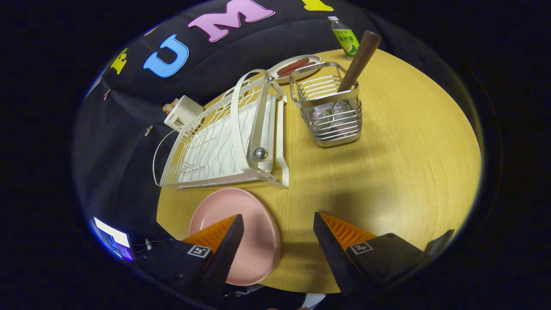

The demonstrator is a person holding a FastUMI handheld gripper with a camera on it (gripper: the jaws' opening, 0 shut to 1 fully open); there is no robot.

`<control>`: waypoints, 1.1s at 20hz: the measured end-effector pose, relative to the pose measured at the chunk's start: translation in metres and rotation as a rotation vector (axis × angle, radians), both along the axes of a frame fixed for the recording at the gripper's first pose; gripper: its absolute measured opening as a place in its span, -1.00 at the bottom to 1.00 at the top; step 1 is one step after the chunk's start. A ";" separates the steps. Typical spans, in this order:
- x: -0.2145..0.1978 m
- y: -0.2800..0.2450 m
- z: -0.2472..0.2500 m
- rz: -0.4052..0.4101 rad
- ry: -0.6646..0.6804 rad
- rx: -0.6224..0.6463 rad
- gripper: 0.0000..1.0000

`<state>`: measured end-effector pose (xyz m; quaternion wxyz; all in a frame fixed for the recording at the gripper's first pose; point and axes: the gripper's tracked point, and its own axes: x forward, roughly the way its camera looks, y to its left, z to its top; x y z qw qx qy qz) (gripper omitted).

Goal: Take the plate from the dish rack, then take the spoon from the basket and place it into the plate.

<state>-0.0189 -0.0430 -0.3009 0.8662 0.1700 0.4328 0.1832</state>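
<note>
Pink plate (241, 234) at table (409, 163) edge, fingers (277, 221) spread wide, bare wood ahead.

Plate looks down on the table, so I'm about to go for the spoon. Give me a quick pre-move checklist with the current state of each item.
1. Pink plate out of the dish rack and lying flat on the table: ok.
2. Gripper open and holding nothing: ok; one finger overlaps the plate in the view, contact cannot tell.
3. Wire basket upright, beyond the fingers: ok.
4. Spoon in the basket, brown handle sticking out above the rim and leaning: ok.
5. Bare table between the fingers and the basket: ok.
6. Room to close on the handle: cannot tell; the green bottle stands just behind it.
</note>
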 end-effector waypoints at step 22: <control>0.151 -0.092 0.084 -0.074 -0.644 -0.208 0.97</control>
